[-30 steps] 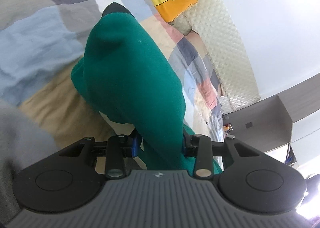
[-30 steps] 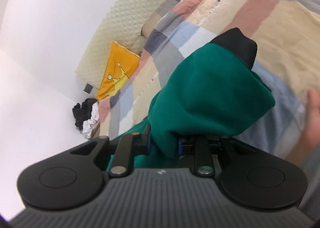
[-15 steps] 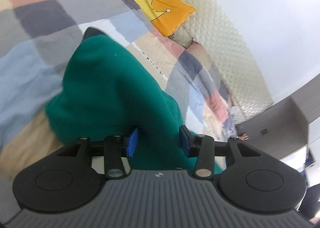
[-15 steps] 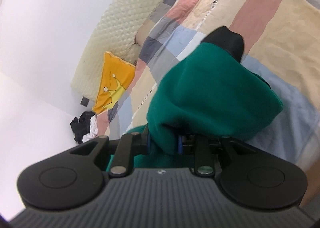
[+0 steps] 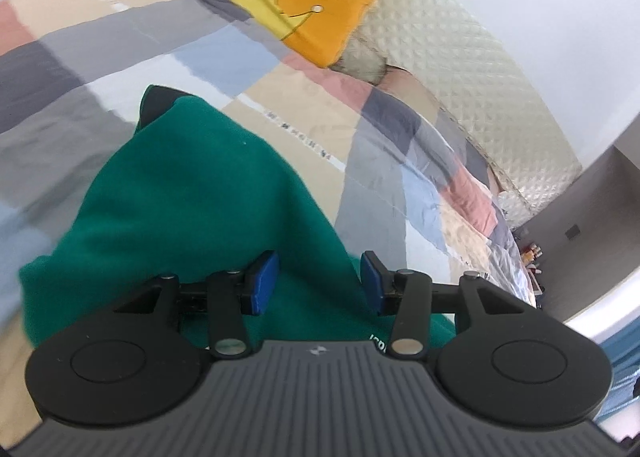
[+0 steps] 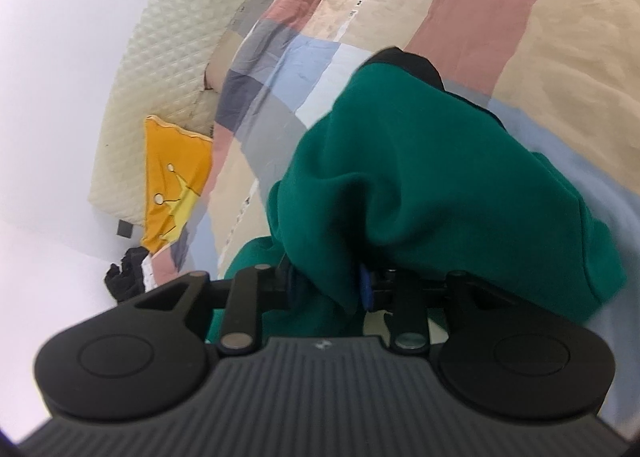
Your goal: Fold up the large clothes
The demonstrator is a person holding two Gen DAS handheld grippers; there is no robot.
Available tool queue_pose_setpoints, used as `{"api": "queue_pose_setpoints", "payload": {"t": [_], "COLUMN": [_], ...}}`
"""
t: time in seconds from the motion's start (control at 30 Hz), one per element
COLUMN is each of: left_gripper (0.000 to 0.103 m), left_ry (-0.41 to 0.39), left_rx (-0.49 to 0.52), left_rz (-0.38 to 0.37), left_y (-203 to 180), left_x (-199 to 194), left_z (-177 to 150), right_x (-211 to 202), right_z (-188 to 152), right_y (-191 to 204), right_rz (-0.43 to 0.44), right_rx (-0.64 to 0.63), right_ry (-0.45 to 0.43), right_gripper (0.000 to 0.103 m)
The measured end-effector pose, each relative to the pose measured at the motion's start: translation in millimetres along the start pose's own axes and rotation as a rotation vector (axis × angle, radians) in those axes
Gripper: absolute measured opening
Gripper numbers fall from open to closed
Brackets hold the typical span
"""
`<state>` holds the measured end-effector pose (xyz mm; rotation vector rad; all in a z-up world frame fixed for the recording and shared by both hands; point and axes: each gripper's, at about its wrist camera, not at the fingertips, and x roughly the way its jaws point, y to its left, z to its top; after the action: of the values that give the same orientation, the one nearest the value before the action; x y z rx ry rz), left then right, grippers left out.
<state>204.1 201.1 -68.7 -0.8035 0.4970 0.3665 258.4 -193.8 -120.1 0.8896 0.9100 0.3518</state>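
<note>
Soft, thick green sweatshirt [image 5: 192, 201] drapes limp on the bed [image 5: 120, 41], bunched between my left tool [image 5: 318, 283] and right tool [image 6: 328, 285], both opening; best regripped at hem edges.

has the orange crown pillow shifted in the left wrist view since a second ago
Cannot tell: the orange crown pillow keeps its place against the quilted headboard; both slid across the frame together.

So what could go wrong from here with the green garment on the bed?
Left claw is opening; its blue pads look clear of the green garment, so that side may drop unevenly. Right claw is opening too, with bunched cloth between its pads, which could snag. The black cuff may land off-line on the patchwork quilt.
</note>
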Motion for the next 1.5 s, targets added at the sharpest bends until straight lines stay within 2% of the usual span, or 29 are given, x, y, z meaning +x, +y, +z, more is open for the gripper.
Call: {"api": "queue_pose_setpoints", "payload": {"t": [0.13,0.37,0.53,0.7,0.73,0.8,0.87,0.9,1.03,1.13,1.23,1.27,1.37,1.5], "left_gripper": [0.054,0.054,0.055,0.067,0.069,0.071,0.071,0.072,0.072,0.073,0.073,0.073,0.075,0.078], "left_ry": [-0.036,-0.037,-0.032,-0.014,-0.018,-0.023,-0.023,-0.022,-0.008,0.0,0.005,-0.001,-0.006,0.018], "left_rx": [0.061,0.218,0.253,0.211,0.204,0.209,0.228,0.246,0.355,0.465,0.536,0.554,0.586,0.584], "left_rz": [-0.024,0.03,0.018,-0.069,-0.087,-0.11,-0.148,-0.165,-0.219,-0.188,-0.082,-0.046,0.013,0.025], "left_y": [-4.3,-10.7,-8.1,-2.5,-1.9,-2.7,-4.5,-6.3,-19.8,-35.1,-41.6,-41.6,-41.5,-41.7], "left_x": [24.6,75.2,87.3,73.1,67.5,55.0,42.1,35.2,15.1,13.2,25.7,31.2,46.1,64.1], "left_z": [1.8,3.1,4.3,9.4,10.5,10.5,8.7,6.6,-8.4,-23.8,-37.1,-39.6,-41.0,-34.7], "right_x": [25.7,69.3,84.8,74.1,68.7,57.7,45.3,37.7,18.9,18.4,30.3,37.7,59.1,81.8], "right_z": [11.7,28.5,29.6,31.6,31.9,31.4,29.9,27.8,13.0,0.0,-11.6,-12.2,-5.7,6.5], "right_y": [-4.5,-4.0,-4.5,0.0,2.1,6.6,12.5,16.1,34.0,48.0,58.3,59.1,53.0,40.4], "right_rz": [0.009,0.022,0.029,0.038,0.04,0.067,0.107,0.12,0.126,0.083,-0.022,-0.072,-0.163,-0.179], "right_rx": [-0.036,-0.124,-0.192,-0.199,-0.203,-0.217,-0.239,-0.261,-0.423,-0.583,-0.741,-0.768,-0.791,-0.775], "right_ry": [-0.008,-0.021,-0.022,-0.014,-0.015,-0.021,-0.033,-0.047,-0.05,-0.051,-0.111,-0.131,-0.144,-0.12], "right_gripper": [0.034,0.033,0.033,0.034,0.039,0.055,0.083,0.088,0.088,0.086,0.085,0.079,0.075,0.075]}}
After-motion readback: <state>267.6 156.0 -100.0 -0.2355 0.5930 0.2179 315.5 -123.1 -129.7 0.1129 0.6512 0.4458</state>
